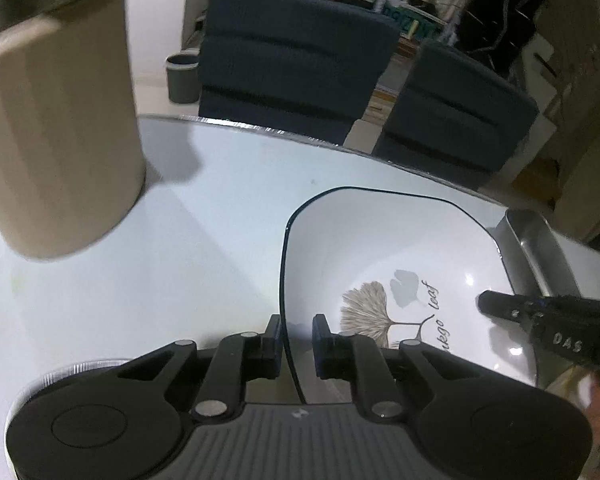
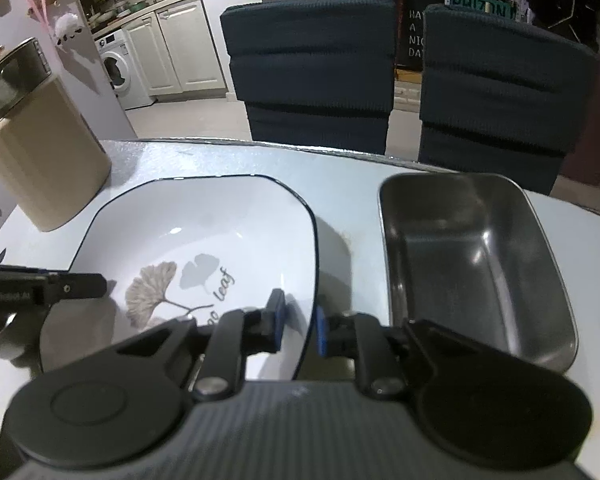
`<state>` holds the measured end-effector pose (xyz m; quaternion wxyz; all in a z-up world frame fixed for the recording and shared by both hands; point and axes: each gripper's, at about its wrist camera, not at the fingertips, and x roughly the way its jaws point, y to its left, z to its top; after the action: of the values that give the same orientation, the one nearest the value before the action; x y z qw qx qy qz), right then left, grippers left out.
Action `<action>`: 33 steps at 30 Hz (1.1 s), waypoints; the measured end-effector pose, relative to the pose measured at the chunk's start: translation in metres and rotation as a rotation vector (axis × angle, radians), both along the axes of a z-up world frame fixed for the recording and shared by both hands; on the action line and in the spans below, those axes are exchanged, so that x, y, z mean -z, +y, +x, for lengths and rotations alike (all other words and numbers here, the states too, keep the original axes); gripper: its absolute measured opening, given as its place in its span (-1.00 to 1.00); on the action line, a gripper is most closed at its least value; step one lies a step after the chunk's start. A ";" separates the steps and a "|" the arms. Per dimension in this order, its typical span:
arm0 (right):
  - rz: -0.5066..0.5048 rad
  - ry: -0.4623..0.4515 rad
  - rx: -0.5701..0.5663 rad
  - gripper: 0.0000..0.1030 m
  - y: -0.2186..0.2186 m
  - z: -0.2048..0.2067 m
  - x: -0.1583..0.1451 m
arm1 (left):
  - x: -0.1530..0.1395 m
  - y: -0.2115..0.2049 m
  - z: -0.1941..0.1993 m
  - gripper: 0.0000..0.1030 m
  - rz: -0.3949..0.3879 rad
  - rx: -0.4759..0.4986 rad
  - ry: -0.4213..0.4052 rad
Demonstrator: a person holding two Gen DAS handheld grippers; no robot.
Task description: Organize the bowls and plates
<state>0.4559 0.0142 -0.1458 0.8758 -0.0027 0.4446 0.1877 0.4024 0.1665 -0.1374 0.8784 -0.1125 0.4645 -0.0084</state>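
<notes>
Both grippers [image 1: 296,338] [image 2: 298,322] straddle plate [image 2: 204,236] rim.

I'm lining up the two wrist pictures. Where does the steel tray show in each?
Left wrist: steel tray at the right edge, only partly visible behind the ginkgo leaf plate.
Right wrist: whole tray right of centre, beside the plate.
Shared landmark: beige canister, far left.

The right gripper [image 2: 298,322] straddles the near right rim of the white plate [image 2: 204,232]; a steel tray [image 2: 480,264] sits just right.
</notes>
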 end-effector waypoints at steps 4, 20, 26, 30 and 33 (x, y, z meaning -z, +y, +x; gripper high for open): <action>0.008 0.001 0.009 -0.67 -0.004 -0.002 -0.001 | -0.002 0.001 -0.008 -0.69 -0.027 0.018 -0.038; 0.150 -0.107 0.020 -0.78 -0.044 -0.074 -0.076 | -0.098 -0.023 -0.088 -0.73 -0.046 -0.015 -0.214; 0.180 -0.159 0.014 -0.80 -0.060 -0.130 -0.110 | -0.133 -0.042 -0.138 -0.72 -0.045 -0.015 -0.238; 0.200 -0.179 0.014 -0.80 -0.077 -0.167 -0.125 | -0.148 -0.056 -0.174 -0.72 -0.044 0.001 -0.257; 0.210 -0.196 0.016 -0.80 -0.090 -0.197 -0.130 | -0.152 -0.069 -0.199 -0.73 -0.044 0.023 -0.259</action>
<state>0.2592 -0.0754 -0.0162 0.9120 0.0742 0.3350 0.2249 0.2033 0.0971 0.0144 0.9282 -0.1246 0.3480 -0.0432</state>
